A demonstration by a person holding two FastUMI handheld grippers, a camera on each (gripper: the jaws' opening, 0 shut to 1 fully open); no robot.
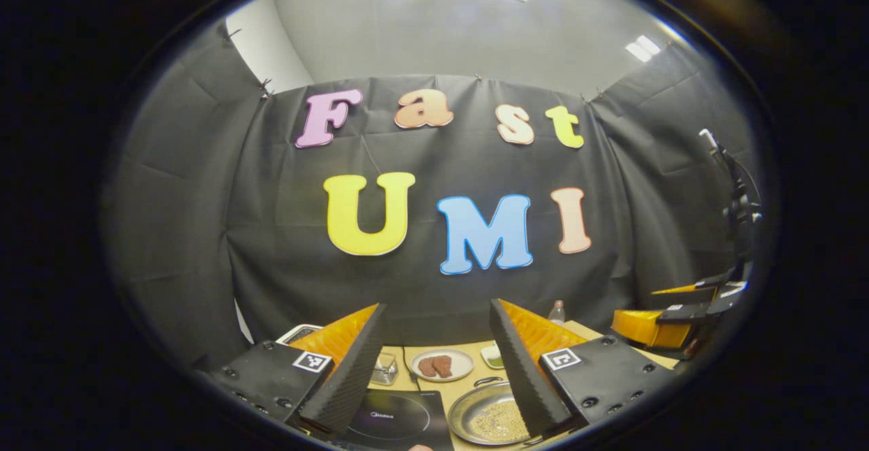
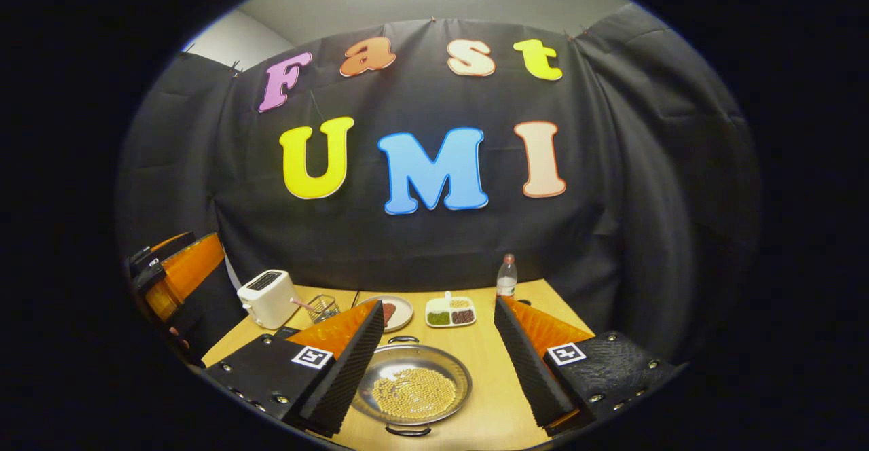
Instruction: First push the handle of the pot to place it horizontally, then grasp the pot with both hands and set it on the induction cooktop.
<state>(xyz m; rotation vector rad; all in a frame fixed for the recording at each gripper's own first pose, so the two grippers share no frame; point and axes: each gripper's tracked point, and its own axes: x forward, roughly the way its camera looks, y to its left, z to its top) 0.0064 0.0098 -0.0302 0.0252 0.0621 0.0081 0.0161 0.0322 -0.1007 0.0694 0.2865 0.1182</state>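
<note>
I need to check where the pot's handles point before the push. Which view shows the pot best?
The right gripper view: the pot lies whole between the open fingers, a handle at its far and near rim. In the left gripper view the pot is partly hidden behind one finger, beside the induction cooktop.

You have one pot, one cooktop, one toaster, one bottle, one plate of meat, one snack tray, one glass jar.

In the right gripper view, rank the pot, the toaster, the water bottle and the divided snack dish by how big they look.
1. pot, nearest the camera, which exaggerates it
2. toaster
3. divided snack dish
4. water bottle, though it and the dish look close, so that order is unsure
</note>
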